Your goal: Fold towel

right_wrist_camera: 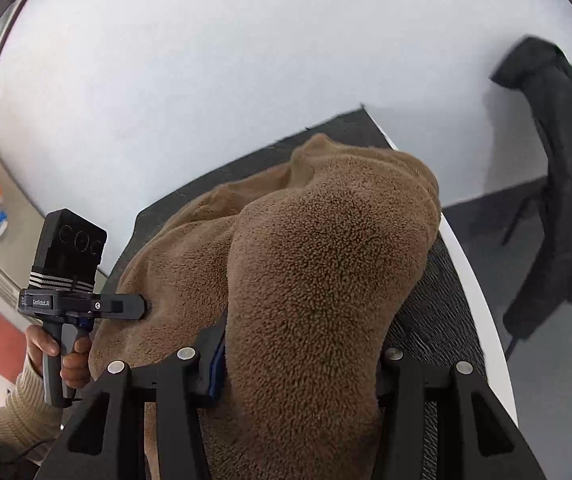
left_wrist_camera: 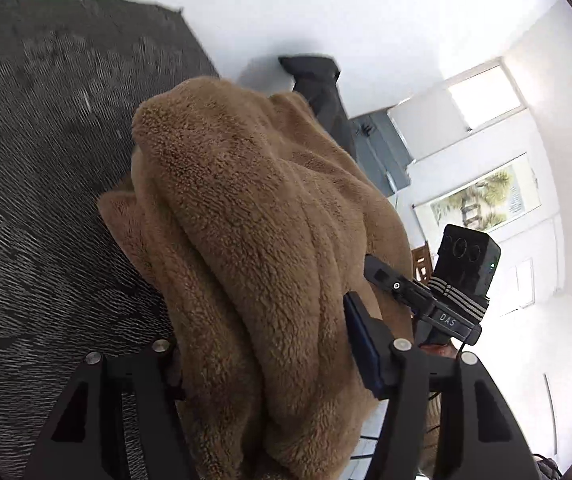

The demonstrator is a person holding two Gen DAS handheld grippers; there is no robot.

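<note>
A fluffy brown towel (left_wrist_camera: 254, 240) hangs bunched in thick folds above a dark grey mat (left_wrist_camera: 46, 160). My left gripper (left_wrist_camera: 270, 344) is shut on a thick wad of it; only the blue-padded right finger (left_wrist_camera: 361, 332) shows, as cloth covers the other. The right gripper (left_wrist_camera: 377, 270) bites the towel's edge just to the right. In the right wrist view the towel (right_wrist_camera: 325, 260) drapes over my right gripper (right_wrist_camera: 301, 360), which is shut on it. The left gripper (right_wrist_camera: 138, 306), held by a hand (right_wrist_camera: 70, 360), pinches the towel at the left.
The mat (right_wrist_camera: 437, 300) lies on a white table (right_wrist_camera: 481, 312) whose edge runs along the right. A black jacket (right_wrist_camera: 557, 180) hangs over a chair beyond that edge. A white wall stands behind, with windows (left_wrist_camera: 481, 96) at the right.
</note>
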